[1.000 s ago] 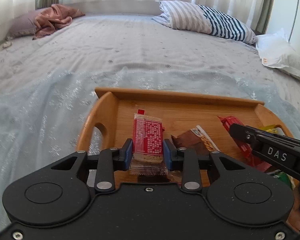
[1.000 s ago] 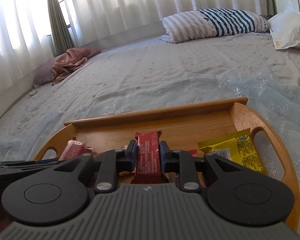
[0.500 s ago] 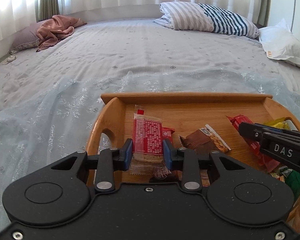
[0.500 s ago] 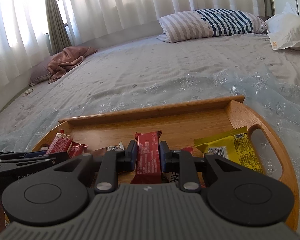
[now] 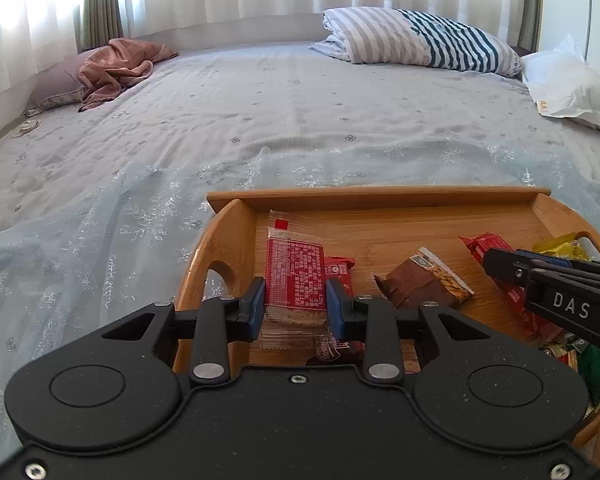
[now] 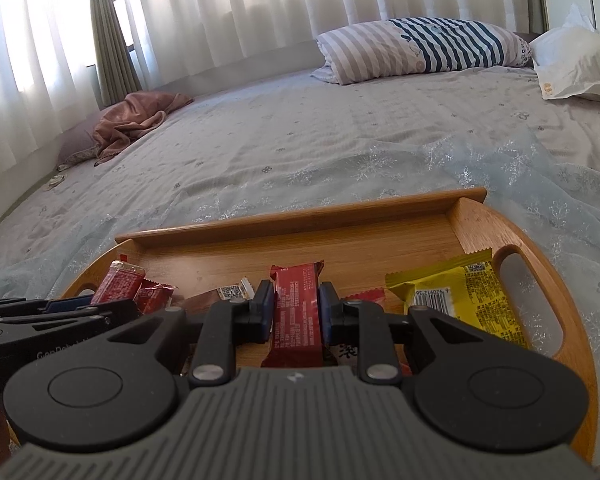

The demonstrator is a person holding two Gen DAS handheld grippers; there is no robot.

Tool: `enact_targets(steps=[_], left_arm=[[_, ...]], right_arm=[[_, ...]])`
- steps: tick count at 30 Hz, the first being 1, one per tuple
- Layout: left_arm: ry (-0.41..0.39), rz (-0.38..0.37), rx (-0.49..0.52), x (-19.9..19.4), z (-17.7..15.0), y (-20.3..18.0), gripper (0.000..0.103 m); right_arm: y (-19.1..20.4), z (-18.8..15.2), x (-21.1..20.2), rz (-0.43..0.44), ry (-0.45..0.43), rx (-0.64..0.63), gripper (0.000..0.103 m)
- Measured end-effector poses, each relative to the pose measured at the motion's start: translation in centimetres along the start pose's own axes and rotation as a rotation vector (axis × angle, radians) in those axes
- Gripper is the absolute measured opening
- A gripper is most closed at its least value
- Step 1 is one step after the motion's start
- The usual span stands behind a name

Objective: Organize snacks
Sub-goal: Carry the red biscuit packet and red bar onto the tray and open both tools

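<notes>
A wooden tray with handle cutouts lies on the bed and holds several snack packets. My left gripper is shut on a red-and-clear packet over the tray's left end. Just behind that packet lies a small red packet, and a brown packet sits in the middle. In the right wrist view my right gripper is shut on a red bar above the tray. A yellow packet lies to its right. The left gripper shows at the left edge.
The tray rests on a pale blue sheer cloth spread over a grey bedsheet. At the head of the bed lie a striped pillow, a white pillow and a crumpled pink cloth. Curtains hang behind.
The left gripper has rolled slightly, so the tray now looks level in its view. Both grippers keep their packets and stay where they were.
</notes>
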State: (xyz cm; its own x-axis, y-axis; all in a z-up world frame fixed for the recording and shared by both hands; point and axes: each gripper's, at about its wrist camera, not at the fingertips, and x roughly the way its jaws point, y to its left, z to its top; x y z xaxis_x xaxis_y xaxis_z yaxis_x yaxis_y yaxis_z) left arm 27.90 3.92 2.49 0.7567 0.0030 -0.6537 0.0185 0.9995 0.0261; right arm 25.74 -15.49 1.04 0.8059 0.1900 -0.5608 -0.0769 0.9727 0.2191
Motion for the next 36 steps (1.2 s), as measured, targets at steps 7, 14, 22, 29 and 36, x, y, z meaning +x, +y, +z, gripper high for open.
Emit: enact_targets(steps=[7, 14, 22, 29, 36], left_arm=[[0.018, -0.064, -0.048, 0.3, 0.2, 1.3, 0.030], [0.005, -0.006, -0.025, 0.4, 0.6, 1.8, 0.030], [0.027, 0.027, 0.016, 0.9, 0.1, 1.3, 0.030], [0.039, -0.030, 0.003, 0.7, -0.1, 0.8, 0.027], [0.040, -0.026, 0.008, 0.7, -0.2, 0.5, 0.027]], right_arm=[[0.0, 0.0, 0.0, -0.002, 0.002, -0.002, 0.029], [0.0, -0.3, 0.2, -0.003, 0.008, -0.005, 0.028], [0.1, -0.3, 0.4, -0.003, 0.009, -0.011, 0.028], [0.2, -0.3, 0.5, -0.004, 0.010, -0.012, 0.028], [0.2, -0.5, 0.7, 0.002, 0.017, -0.017, 0.029]])
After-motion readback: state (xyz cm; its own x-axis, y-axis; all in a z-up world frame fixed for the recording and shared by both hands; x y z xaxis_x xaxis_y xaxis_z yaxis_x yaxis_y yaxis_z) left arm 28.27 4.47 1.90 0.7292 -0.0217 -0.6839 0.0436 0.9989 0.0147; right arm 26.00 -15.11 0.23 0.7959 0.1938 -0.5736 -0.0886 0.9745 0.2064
